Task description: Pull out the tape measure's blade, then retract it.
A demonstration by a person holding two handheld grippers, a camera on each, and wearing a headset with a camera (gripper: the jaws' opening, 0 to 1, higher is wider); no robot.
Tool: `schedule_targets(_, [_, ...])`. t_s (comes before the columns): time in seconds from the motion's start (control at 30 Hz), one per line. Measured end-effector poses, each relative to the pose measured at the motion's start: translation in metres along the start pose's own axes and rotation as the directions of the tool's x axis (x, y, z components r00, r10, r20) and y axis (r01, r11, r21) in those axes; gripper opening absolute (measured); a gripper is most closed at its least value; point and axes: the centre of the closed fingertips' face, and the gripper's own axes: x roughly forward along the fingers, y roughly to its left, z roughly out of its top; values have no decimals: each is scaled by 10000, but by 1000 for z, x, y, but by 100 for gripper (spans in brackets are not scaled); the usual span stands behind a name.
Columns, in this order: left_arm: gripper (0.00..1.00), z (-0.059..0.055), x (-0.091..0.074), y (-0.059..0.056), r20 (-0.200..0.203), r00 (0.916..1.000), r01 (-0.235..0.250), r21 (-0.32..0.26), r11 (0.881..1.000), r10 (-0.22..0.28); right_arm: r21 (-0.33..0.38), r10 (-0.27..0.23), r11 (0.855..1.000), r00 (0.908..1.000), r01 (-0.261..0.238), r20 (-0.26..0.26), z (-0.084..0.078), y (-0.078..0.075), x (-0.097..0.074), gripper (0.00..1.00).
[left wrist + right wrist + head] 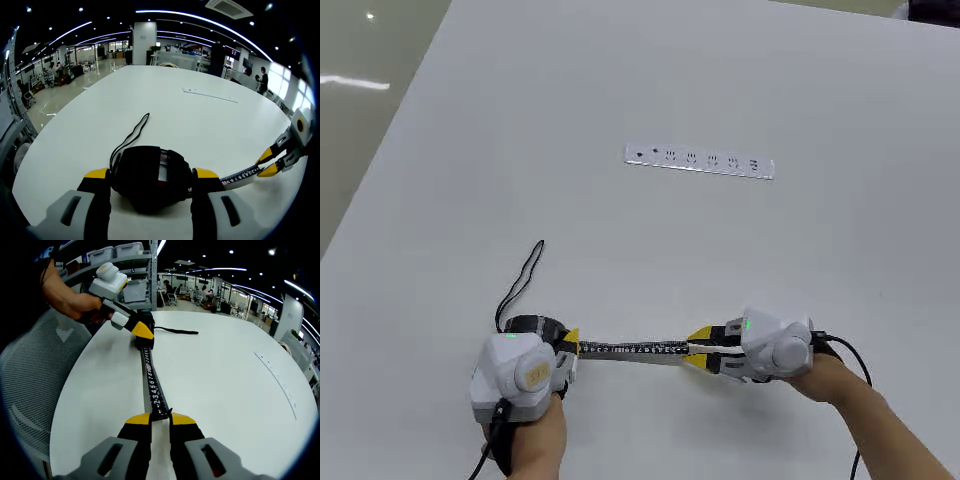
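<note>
Clamping the tape measure case (533, 327) from both sides, the left gripper (150, 176) has its yellow-tipped jaws pressed against the black body. The case sits on the white table (620, 80), directly between those jaws, on the near part of the table by the person.

The blade (630, 349) is extended and runs from the case across to the right gripper (700, 348). The right gripper's jaws are nearly together, pinching the blade's far end between the yellow tips. In the right gripper view the blade runs straight from the jaws to the case, printed numbers facing up. It lies low over the table; can't tell if it touches along its length.

The black wrist strap (520, 280) trails from the case, away from the person. A white power strip (700, 161) lies farther back, well apart from both grippers.
</note>
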Motion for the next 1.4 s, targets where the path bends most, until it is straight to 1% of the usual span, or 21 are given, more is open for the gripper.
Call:
schedule_targets(0.13, [62, 0, 0, 0, -47, 10000, -19, 24, 10000, 19, -15, -9, 10000, 10000, 9, 3, 1, 0, 1, 11])
schedule_targets(0.5, [62, 0, 1, 0, -10, 10000, -2, 33, 10000, 2, -22, -28, 10000, 10000, 28, 61, 3, 0, 3, 11])
schedule_targets(0.97, [62, 0, 0, 0, -15, 10000, 28, 28, 10000, -28, -2, 65, 10000, 9997, -65, 234, 9, 2, 13, 11])
schedule_targets(1.03, [62, 0, 0, 0, -10, 10000, 27, 32, 10000, -27, 0, 79, 10000, 9996, -79, 256, 11, 2, 14, 11])
schedule_targets(1.4, [62, 0, 1, 0, 7, 10000, 47, 22, 10000, -47, 5, 70, 10000, 9997, -70, 242, 12, 1, 17, 11])
